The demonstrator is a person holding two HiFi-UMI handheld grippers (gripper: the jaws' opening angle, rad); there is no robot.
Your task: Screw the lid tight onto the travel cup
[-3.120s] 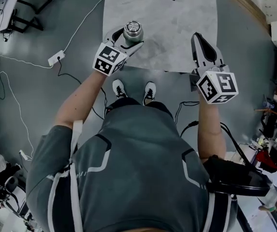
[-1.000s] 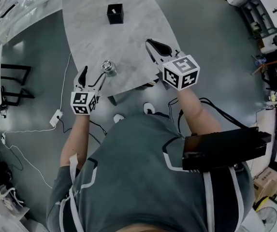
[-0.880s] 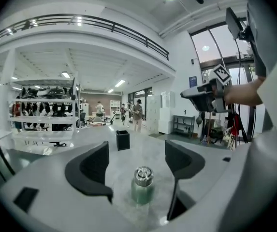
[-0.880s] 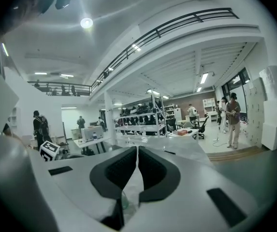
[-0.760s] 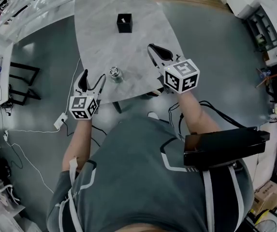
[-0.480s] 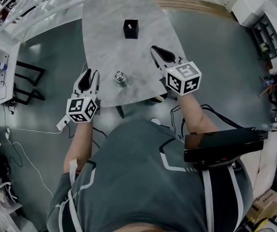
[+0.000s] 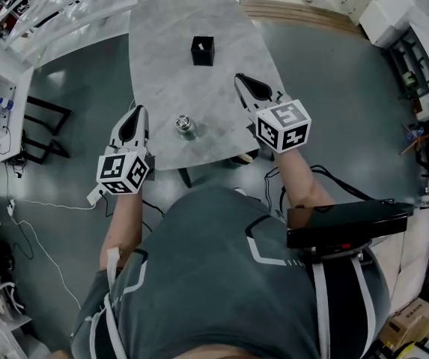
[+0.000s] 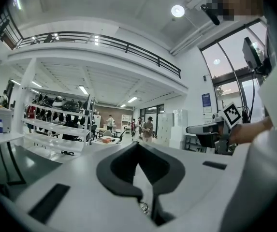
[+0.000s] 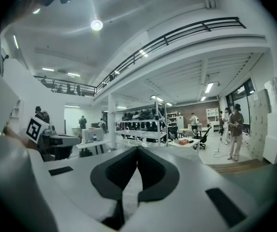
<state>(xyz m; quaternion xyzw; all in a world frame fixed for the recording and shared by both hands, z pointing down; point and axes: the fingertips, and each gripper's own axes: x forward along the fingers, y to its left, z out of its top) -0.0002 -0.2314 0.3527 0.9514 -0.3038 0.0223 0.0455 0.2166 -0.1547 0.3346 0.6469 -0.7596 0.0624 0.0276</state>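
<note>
A silver travel cup (image 7: 186,126) with its lid on stands upright near the front edge of the grey marble table (image 7: 162,28). My left gripper (image 7: 137,111) hangs to the cup's left, off the table's edge and apart from the cup. Its jaws have just been closing and now meet, shut with nothing between them (image 8: 138,145). My right gripper (image 7: 241,78) is over the table to the cup's right, also shut and empty (image 9: 137,150). Both gripper views look level across the room and do not show the cup.
A small black box (image 7: 202,51) stands further back on the table. Grey floor with white cables (image 7: 49,200) lies to the left. Shelving (image 9: 143,124) and several people (image 9: 235,129) are far off in the hall.
My left gripper, open beside the cup a second ago, has drawn back to the left, risen, and shut empty. The right gripper has barely moved.
</note>
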